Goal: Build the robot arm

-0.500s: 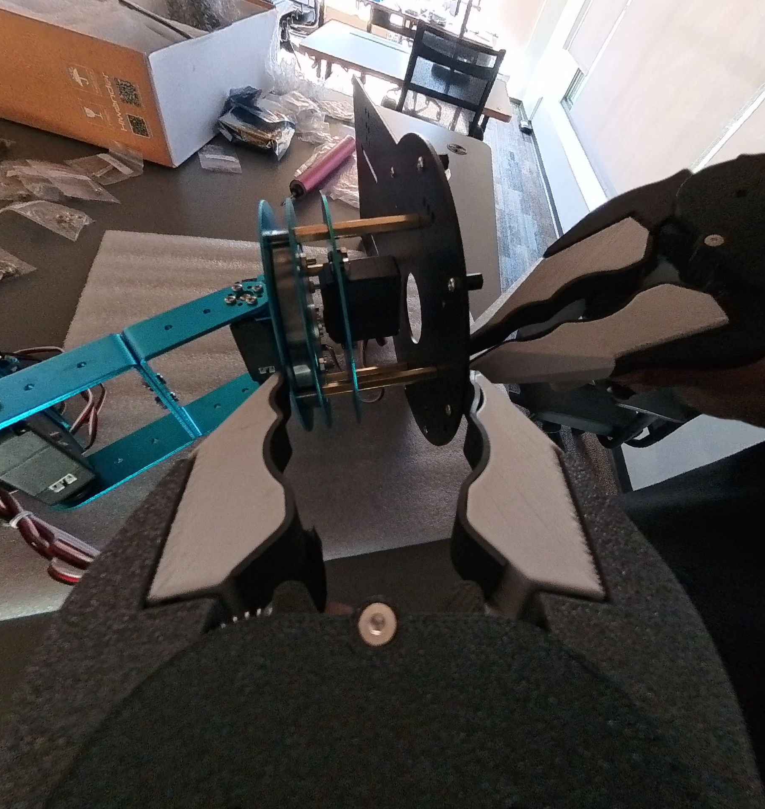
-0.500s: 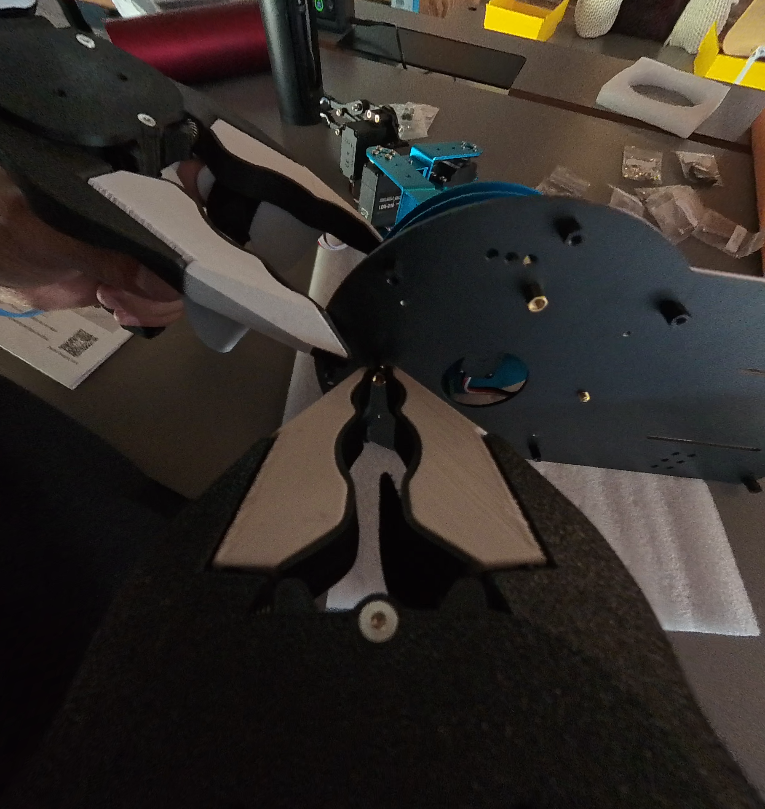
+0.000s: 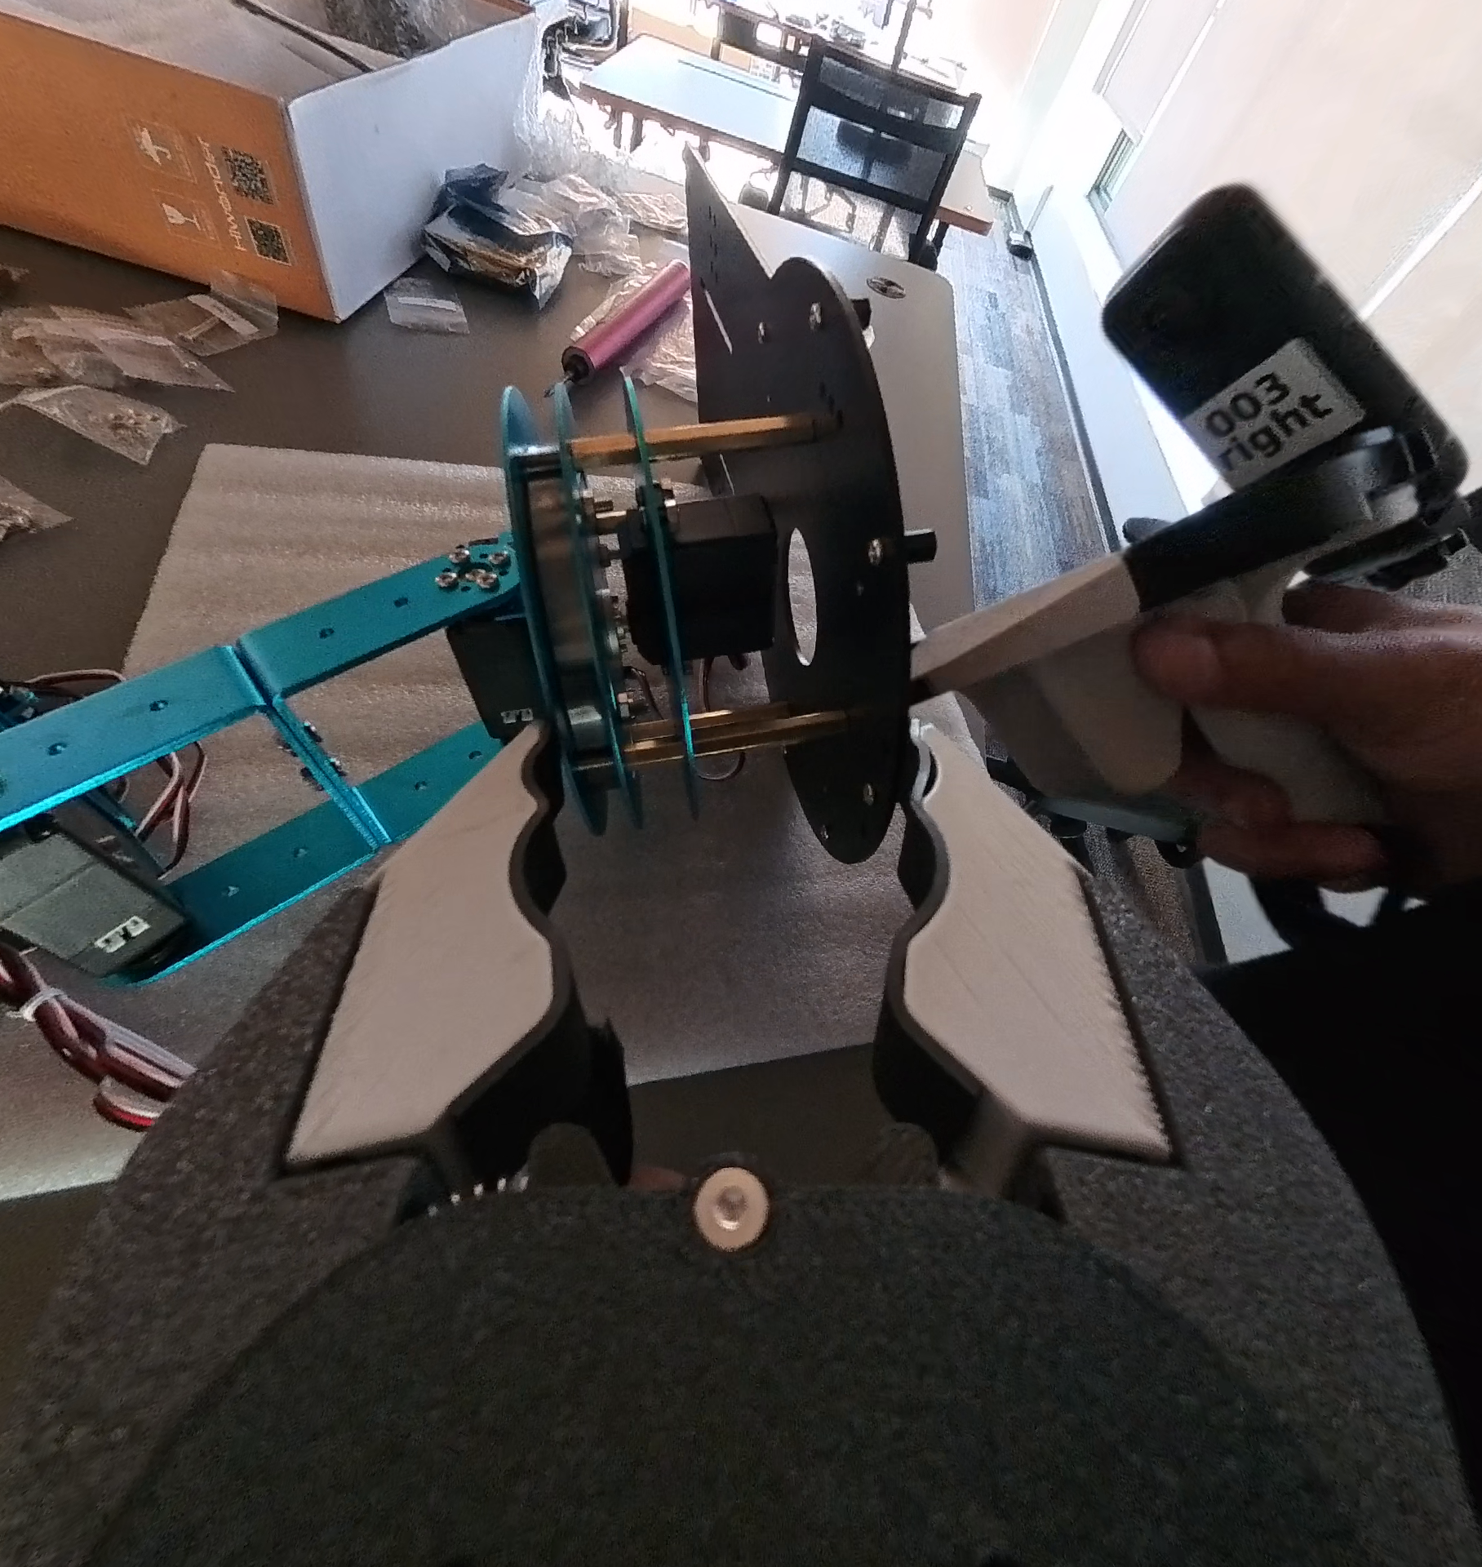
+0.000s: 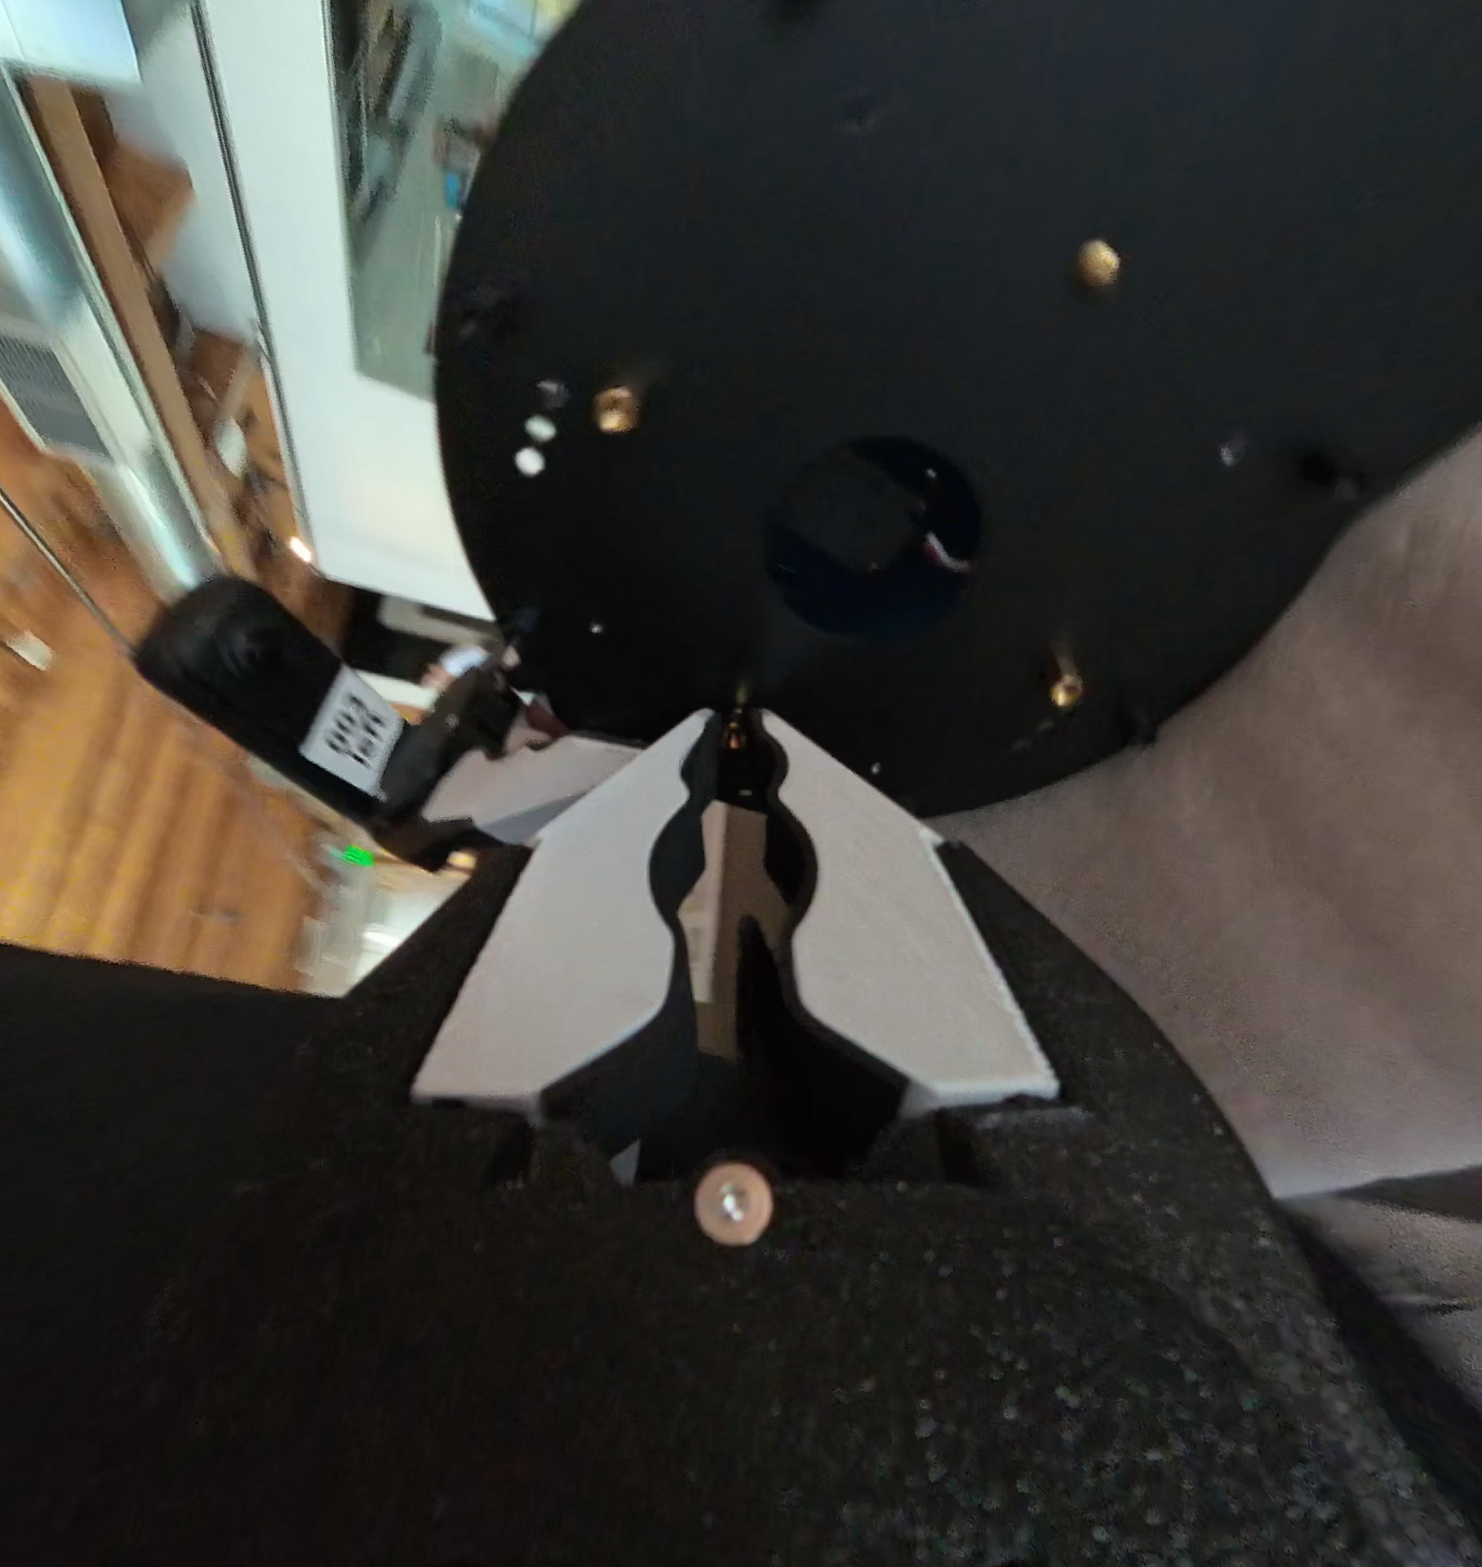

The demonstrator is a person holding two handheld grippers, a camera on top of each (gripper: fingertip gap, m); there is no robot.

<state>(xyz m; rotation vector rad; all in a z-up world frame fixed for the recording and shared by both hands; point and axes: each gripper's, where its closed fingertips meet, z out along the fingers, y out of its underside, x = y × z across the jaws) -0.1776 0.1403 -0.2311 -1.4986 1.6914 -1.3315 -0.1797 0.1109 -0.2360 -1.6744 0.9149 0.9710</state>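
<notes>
My left gripper (image 3: 733,746) clamps a robot arm base held on its side: one finger (image 3: 466,890) on the teal discs (image 3: 519,526), the other on the black round plate (image 3: 839,475). Brass standoffs (image 3: 721,437) and a black servo (image 3: 704,577) sit between them. A teal arm bracket (image 3: 339,627) runs left over the foam sheet (image 3: 314,526). My right gripper (image 4: 738,729) is shut on a small dark screw-like part with a brass tip, pressed against the plate's outer face (image 4: 805,254). It also shows in the left wrist view (image 3: 933,674), held by a hand (image 3: 1356,721).
An orange and white cardboard box (image 3: 127,127) stands at the back left, with small parts bags (image 3: 85,356) and a purple cylinder (image 3: 636,322) on the dark table. Red and white servo wires (image 3: 68,1043) hang at the left. A black chair (image 3: 873,127) stands beyond.
My right gripper has rolled about a quarter turn with its tip kept at the black plate, so its view has spun. My left gripper and the base have stayed in place.
</notes>
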